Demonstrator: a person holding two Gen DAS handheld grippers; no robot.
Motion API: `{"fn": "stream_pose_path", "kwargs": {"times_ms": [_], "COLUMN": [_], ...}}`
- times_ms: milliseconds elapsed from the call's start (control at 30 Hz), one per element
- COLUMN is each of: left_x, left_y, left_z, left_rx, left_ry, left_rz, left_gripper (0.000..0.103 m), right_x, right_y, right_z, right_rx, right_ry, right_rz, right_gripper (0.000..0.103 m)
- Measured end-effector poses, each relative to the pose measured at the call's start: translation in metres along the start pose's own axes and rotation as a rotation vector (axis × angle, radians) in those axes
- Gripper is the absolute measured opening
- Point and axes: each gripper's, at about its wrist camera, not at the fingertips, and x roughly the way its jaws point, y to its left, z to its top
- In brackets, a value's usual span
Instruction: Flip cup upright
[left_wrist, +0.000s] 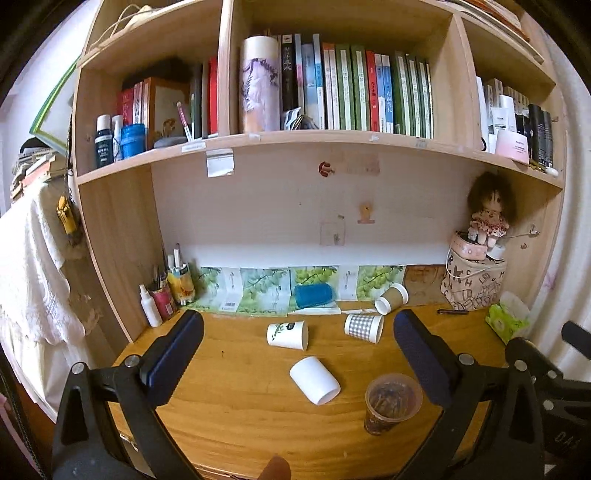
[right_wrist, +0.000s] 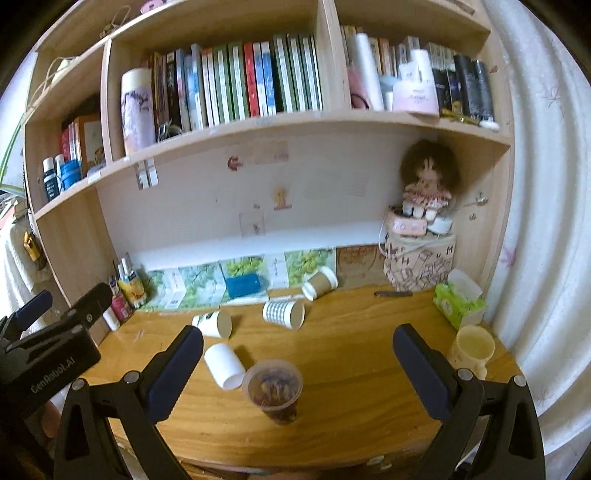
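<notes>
Several paper cups lie on their sides on the wooden desk (left_wrist: 240, 406): a plain white cup (left_wrist: 314, 374) (right_wrist: 224, 365), a white cup with a leaf print (left_wrist: 287, 335) (right_wrist: 213, 324), a checked cup (left_wrist: 364, 328) (right_wrist: 283, 314) and a brown cup with a white rim (left_wrist: 391, 298) (right_wrist: 320, 283). A clear plastic cup (left_wrist: 391, 402) (right_wrist: 273, 389) with dark contents stands upright. My left gripper (left_wrist: 298, 339) is open and empty above the desk's front. My right gripper (right_wrist: 297, 354) is open and empty, with the clear cup between its fingers' lines.
A yellow mug (right_wrist: 472, 350) stands at the right. A green tissue pack (left_wrist: 508, 317) (right_wrist: 458, 301), a patterned bag with a doll (left_wrist: 476, 284), a blue roll (left_wrist: 313, 295), a pen (left_wrist: 452, 312) and bottles at the left (left_wrist: 162, 295) line the back. Bookshelves hang above.
</notes>
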Motion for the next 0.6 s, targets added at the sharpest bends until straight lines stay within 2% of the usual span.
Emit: {"fn": "stream_pose_path", "kwargs": {"times_ms": [167,600], "left_x": [-0.001,0.000], "left_y": [-0.006,-0.013], "left_z": [0.000,0.002], "left_rx": [0.007,0.004], "left_ry": [-0.013,-0.036], "left_rz": [0.020,0.047], "left_gripper": [0.103,0.103], "right_x": [0.004,0.018], "right_y": [-0.001,-0.003], "right_z": [0.003,0.005], "right_rx": [-0.019,-0.039], "right_ry": [-0.016,0.016], "right_rz": [0.026,0.071], "right_gripper": [0.103,0.103]}}
